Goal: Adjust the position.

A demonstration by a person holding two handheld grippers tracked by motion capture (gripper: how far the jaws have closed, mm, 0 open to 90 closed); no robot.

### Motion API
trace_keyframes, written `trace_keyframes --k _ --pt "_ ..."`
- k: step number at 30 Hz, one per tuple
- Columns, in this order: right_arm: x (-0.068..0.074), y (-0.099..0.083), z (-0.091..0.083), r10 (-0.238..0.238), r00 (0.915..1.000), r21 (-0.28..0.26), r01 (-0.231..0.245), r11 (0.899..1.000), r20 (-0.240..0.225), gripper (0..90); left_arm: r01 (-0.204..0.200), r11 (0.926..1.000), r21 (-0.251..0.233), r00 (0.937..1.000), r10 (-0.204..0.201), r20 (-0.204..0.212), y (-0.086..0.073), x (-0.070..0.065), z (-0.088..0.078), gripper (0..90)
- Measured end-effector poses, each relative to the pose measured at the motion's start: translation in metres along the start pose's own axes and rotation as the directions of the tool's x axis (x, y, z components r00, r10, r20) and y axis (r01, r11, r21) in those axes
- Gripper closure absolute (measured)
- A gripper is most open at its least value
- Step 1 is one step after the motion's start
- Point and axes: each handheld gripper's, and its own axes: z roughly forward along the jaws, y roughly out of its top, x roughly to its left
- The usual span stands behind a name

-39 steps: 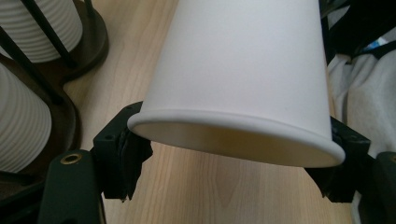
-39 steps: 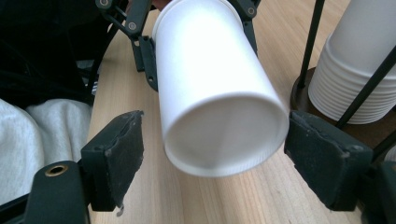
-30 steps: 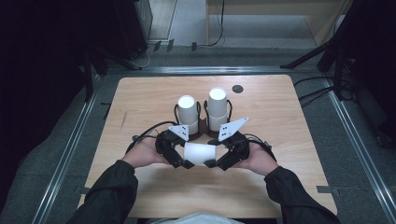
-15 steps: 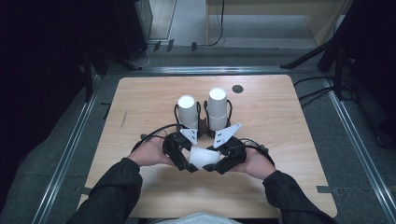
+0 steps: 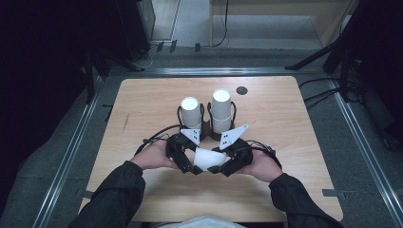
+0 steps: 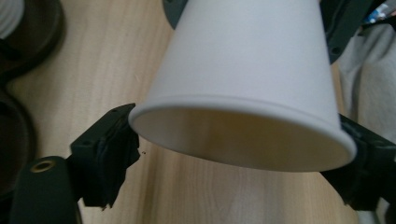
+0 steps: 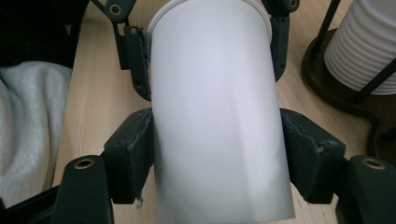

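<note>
White paper cup (image 5: 207, 159) low in centre frame, right gripper (image 7: 217, 154) clamped on its body, left gripper (image 6: 240, 161) jaws just widening around its rim, two cup stacks (image 5: 191, 110) behind.

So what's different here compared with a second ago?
The right gripper closed on the paper cup's body and now holds it. The left gripper, at the cup's rim, has just been opening; whether its pads touch the rim is unclear. The cup tilted slightly, still between both hands. The two cup stacks in their holders and the table are unchanged.
</note>
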Motion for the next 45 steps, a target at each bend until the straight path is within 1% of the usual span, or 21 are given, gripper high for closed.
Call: trace_keyframes --k 1,4,5,8,10,12,14,15,19,21,24,26,28,29,31,33,35,38,40,43,45 --pt "-0.001 0.000 -0.001 0.001 1.0000 -0.007 -0.001 1.000 0.000 31.3 0.003 0.9998 -0.018 1.0000 -0.003 -0.007 0.000 0.000 -0.002 10.6" --pt "-0.003 0.000 -0.005 0.004 1.0000 -0.039 -0.004 0.999 0.003 31.2 0.020 0.9978 -0.064 0.9998 -0.020 -0.004 -0.001 0.001 -0.006 9.7" --pt "-0.003 -0.001 -0.006 0.012 0.9999 -0.046 -0.012 0.999 -0.002 31.2 0.025 0.9969 -0.074 0.9997 -0.025 -0.001 -0.002 0.001 -0.007 9.8" --pt "-0.004 -0.001 -0.010 0.028 0.9996 -0.065 -0.028 0.998 -0.002 31.1 0.025 0.9942 -0.104 0.9995 -0.027 -0.018 -0.002 0.000 -0.010 9.8" --pt "-0.004 -0.001 -0.012 0.033 0.9994 -0.075 -0.033 0.997 -0.005 31.1 0.023 0.9915 -0.128 0.9995 -0.026 -0.019 -0.003 -0.001 -0.012 9.8" --pt "-0.004 0.000 -0.014 0.029 0.9996 -0.088 -0.029 0.996 -0.006 31.1 0.035 0.9882 -0.149 0.9993 -0.037 -0.008 -0.004 -0.001 -0.014 9.8" --pt "-0.004 0.000 -0.017 0.032 0.9995 -0.097 -0.032 0.995 -0.005 31.1 0.034 0.9863 -0.161 0.9991 -0.037 -0.018 -0.005 -0.002 -0.016 9.8" --pt "-0.004 0.000 -0.018 0.035 0.9994 -0.105 -0.036 0.994 -0.007 31.1 0.042 0.9830 -0.179 0.9990 -0.044 -0.009 -0.006 -0.003 -0.017 9.8" --pt "-0.003 0.002 -0.025 0.033 0.9993 -0.135 -0.035 0.990 -0.016 31.1 0.060 0.9697 -0.237 0.9981 -0.062 -0.002 -0.010 -0.006 -0.022 9.8" --pt "-0.003 0.003 -0.027 0.033 0.9992 -0.150 -0.036 0.988 -0.020 31.0 0.072 0.9623 -0.262 0.9974 -0.071 0.014 -0.012 -0.007 -0.025 9.9" --pt "-0.003 0.005 -0.030 0.026 0.9991 -0.161 -0.031 0.987 -0.032 31.0 0.076 0.9545 -0.288 0.9969 -0.078 0.005 -0.015 -0.010 -0.027 9.9" --pt "-0.003 0.006 -0.030 0.026 0.9987 -0.166 -0.033 0.986 -0.043 31.0 0.082 0.9479 -0.308 0.9965 -0.083 0.011 -0.016 -0.012 -0.029 9.9" --pt "-0.003 0.008 -0.030 0.021 0.9982 -0.170 -0.030 0.985 -0.057 31.0 0.084 0.9378 -0.337 0.9963 -0.086 0.009 -0.017 -0.015 -0.031 10.0" --pt "-0.003 0.009 -0.029 0.019 0.9979 -0.174 -0.029 0.984 -0.061 31.0 0.092 0.9281 -0.361 0.9957 -0.091 0.019 -0.018 -0.016 -0.033 10.0" --pt "-0.003 0.011 -0.028 0.015 0.9969 -0.178 -0.029 0.984 -0.077 31.0 0.107 0.9144 -0.390 0.9942 -0.102 0.035 -0.020 -0.017 -0.035 12.3" --pt "-0.004 0.012 -0.026 0.016 0.9959 -0.178 -0.031 0.983 -0.089 31.0 0.107 0.9062 -0.409 0.9942 -0.101 0.037 -0.021 -0.018 -0.037 13.3" --pt "-0.004 0.014 -0.024 0.014 0.9946 -0.183 -0.033 0.983 -0.102 31.0 0.106 0.9025 -0.417 0.9944 -0.099 0.039 -0.023 -0.020 -0.038 14.3" --pt "-0.004 0.016 -0.021 0.013 0.9930 -0.176 -0.034 0.984 -0.118 31.0 0.104 0.9016 -0.420 0.9945 -0.099 0.034 -0.025 -0.021 -0.039 17.6" --pt "-0.005 0.017 -0.020 0.011 0.9926 -0.175 -0.033 0.984 -0.121 31.2 0.101 0.9024 -0.419 0.9948 -0.098 0.028 -0.026 -0.021 -0.040 18.7" --pt "-0.005 0.018 -0.018 0.017 0.9926 -0.170 -0.037 0.985 -0.120 31.4 0.109 0.9055 -0.410 0.9939 -0.107 0.028 -0.026 -0.020 -0.040 19.9" --pt "-0.006 0.018 -0.018 0.020 0.9922 -0.163 -0.040 0.986 -0.123 31.5 0.104 0.9108 -0.400 0.9943 -0.104 0.021 -0.026 -0.020 -0.040 20.7"
